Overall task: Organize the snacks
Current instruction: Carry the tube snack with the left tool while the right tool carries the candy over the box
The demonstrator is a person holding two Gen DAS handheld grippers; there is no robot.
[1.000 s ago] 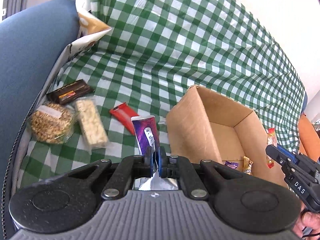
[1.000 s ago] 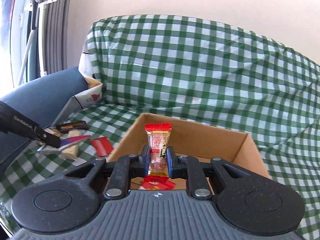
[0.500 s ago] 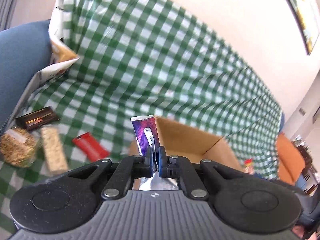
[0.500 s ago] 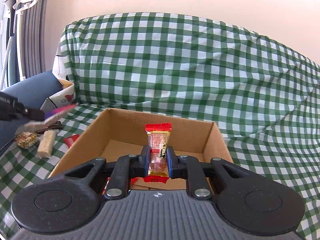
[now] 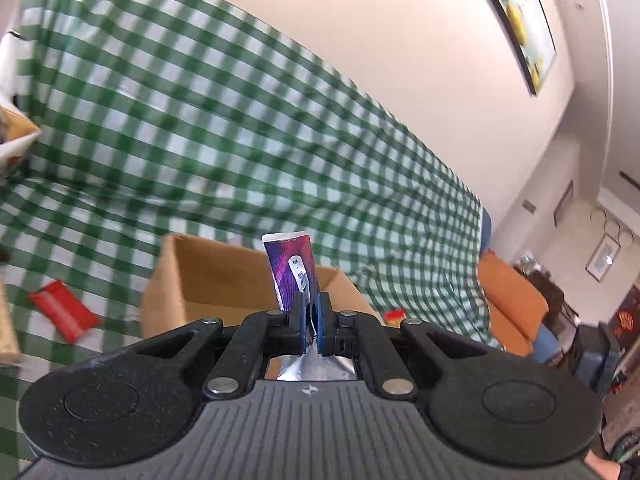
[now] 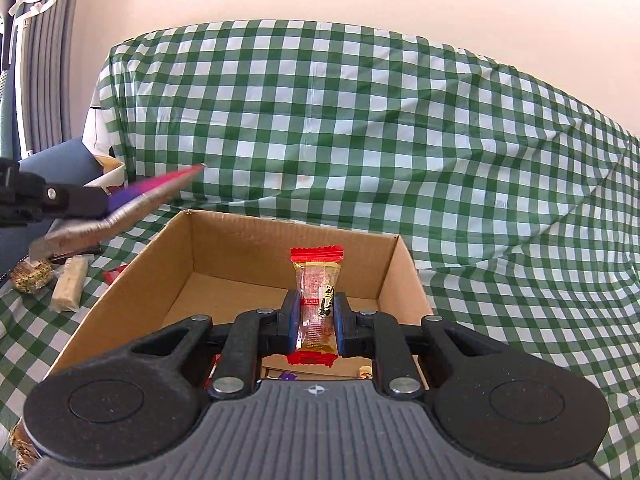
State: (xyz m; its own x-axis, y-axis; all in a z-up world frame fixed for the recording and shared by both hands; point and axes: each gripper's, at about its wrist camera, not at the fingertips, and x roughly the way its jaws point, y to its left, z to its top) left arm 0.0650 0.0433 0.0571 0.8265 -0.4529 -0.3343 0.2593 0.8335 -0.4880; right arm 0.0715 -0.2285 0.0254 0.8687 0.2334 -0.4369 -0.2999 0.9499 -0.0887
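Between the blue pads of the right tool, a small candy in a clear wrapper with red crimped ends stands upright, pinched at its middle. Tool hangs over the near end of an open cardboard box, candy above the box interior. Bits of other wrappers, purple and red, show on the box floor just under the tool; too little visible to name them.

Left tool, jaws nearly together, clamps a flat purple sachet with silver back. Sachet sticks up and forward past the fingertips, a white label on its face. From the right wrist view the same sachet appears edge-on, tilted, pink-purple on top and silver below, over the left rim of the box, with the left tool's black finger entering from the left edge. Left view is motion-blurred.

Box sits on a sofa draped in a green-and-white checked cloth, which covers seat and backrest. Left of the box on the cloth: a red packet, a pale rice-crisp bar, a round packet of seeds or nuts. Another red-topped packet lies on the cloth just right of the box.

Blue sofa arm at far left, a white paper bag beside it. Framed picture on the wall above.
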